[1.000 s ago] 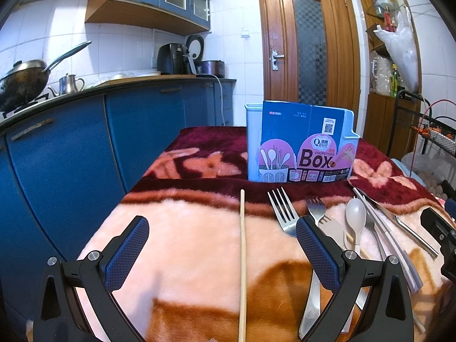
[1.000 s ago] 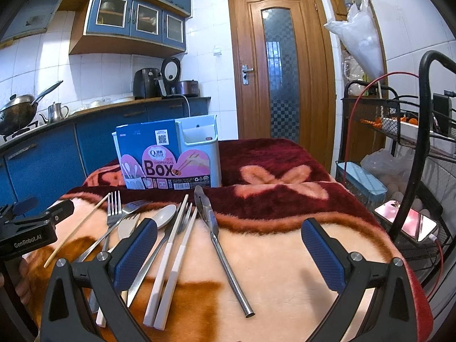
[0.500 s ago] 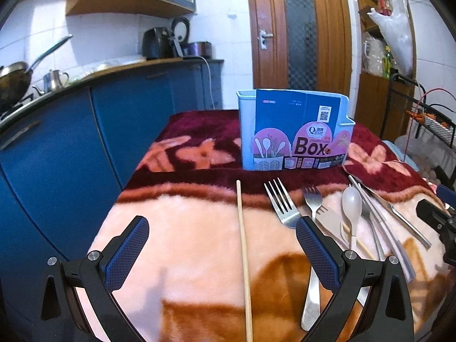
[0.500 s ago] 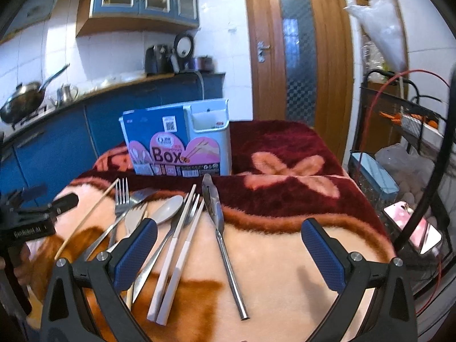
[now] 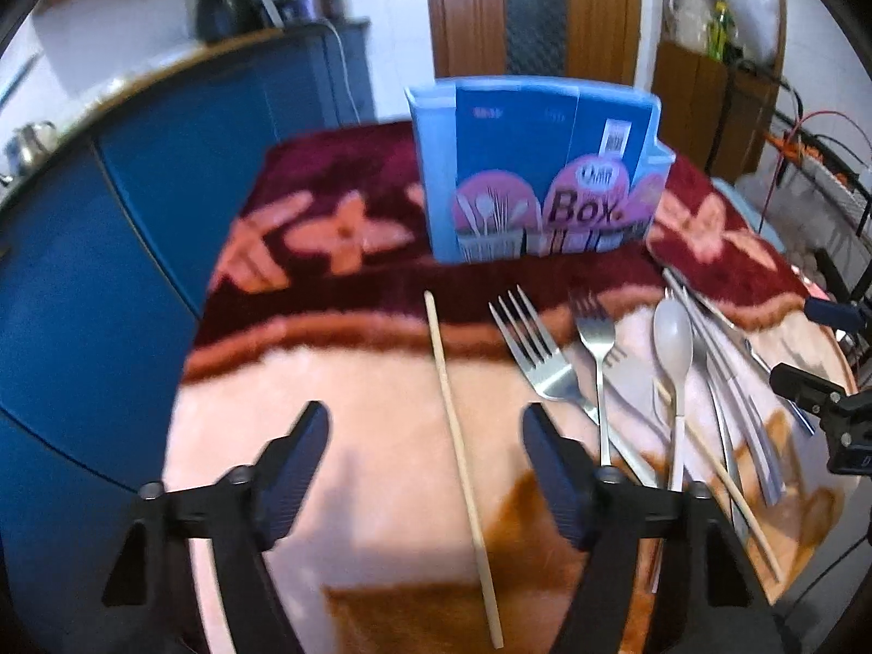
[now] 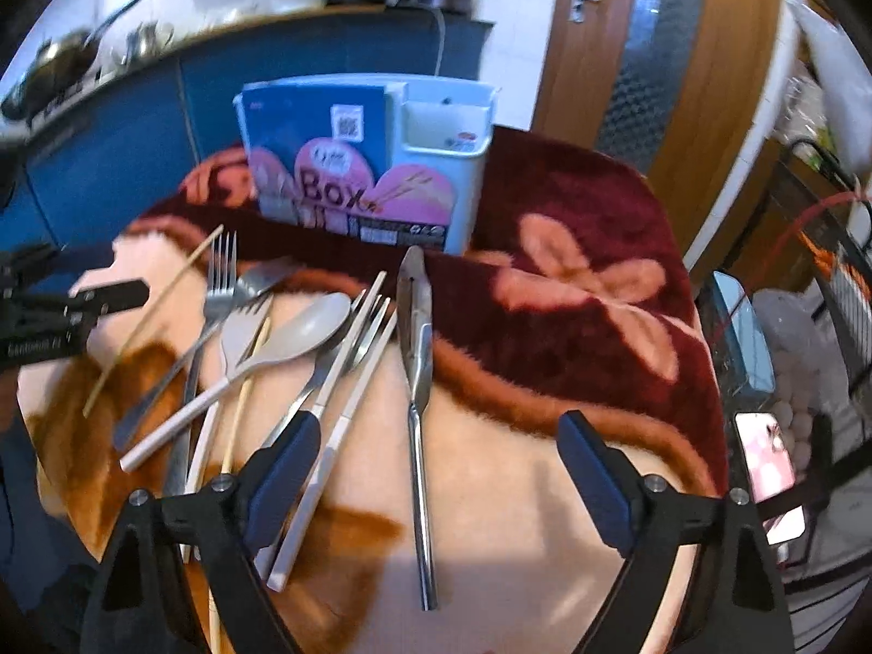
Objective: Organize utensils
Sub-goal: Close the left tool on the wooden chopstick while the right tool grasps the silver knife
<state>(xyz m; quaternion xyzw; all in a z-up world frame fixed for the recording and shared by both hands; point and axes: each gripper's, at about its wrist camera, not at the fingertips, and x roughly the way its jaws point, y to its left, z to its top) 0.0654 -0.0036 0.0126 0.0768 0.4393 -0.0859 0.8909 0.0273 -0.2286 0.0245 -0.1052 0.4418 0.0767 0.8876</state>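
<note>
A light blue utensil box with a "Box" label stands at the far side of the blanket-covered table; it also shows in the right wrist view. Before it lie a wooden chopstick, forks, a white spoon, white-handled chopsticks and a steel knife. My left gripper is open and empty above the wooden chopstick. My right gripper is open and empty, straddling the knife's handle from above.
A pink, orange and maroon blanket covers the table. Blue kitchen cabinets run along the left. A wooden door is behind. A wire rack and a phone sit past the table's right edge.
Both grippers have risen and tilted downward over the table, so the utensils now sit lower and closer between the fingers. Nothing has been picked up.
</note>
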